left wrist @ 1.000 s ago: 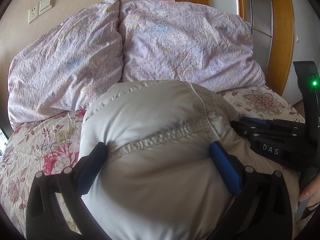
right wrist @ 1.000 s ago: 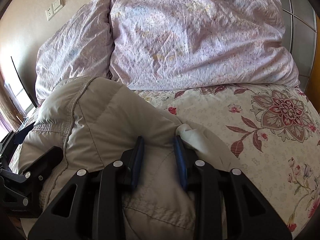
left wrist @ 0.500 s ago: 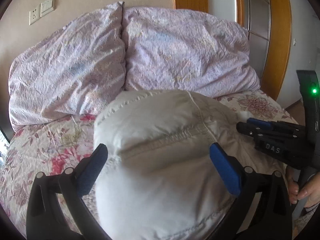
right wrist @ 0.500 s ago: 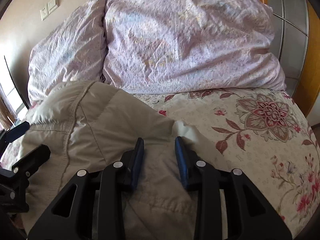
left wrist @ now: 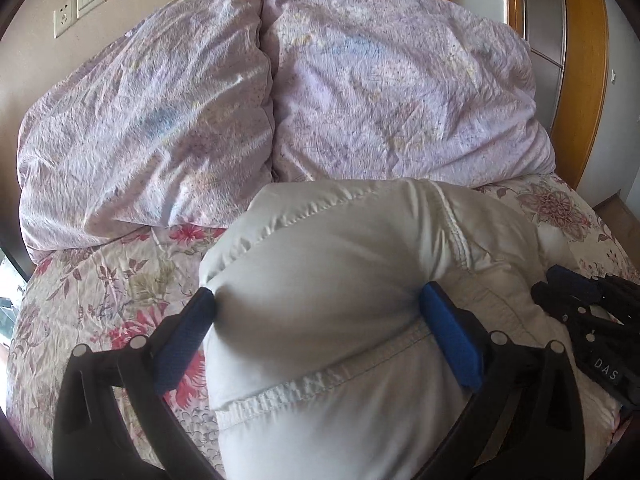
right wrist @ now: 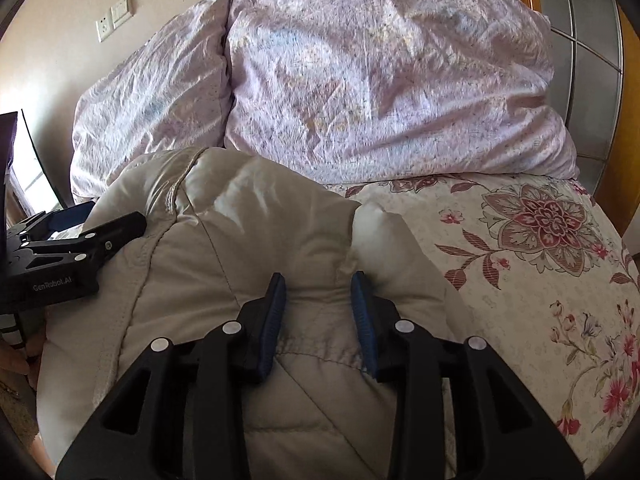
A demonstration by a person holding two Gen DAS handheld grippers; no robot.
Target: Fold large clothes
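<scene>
A floral bedspread (left wrist: 100, 280) is lying under two lilac pillows (left wrist: 392, 92) at the far end. Near them, a puffy beige padded jacket (left wrist: 340, 280) is bunching on the bed. The left gripper (left wrist: 316, 312) is clamping it wide; the right gripper (right wrist: 318, 300) is pinching a narrower fold.
</scene>
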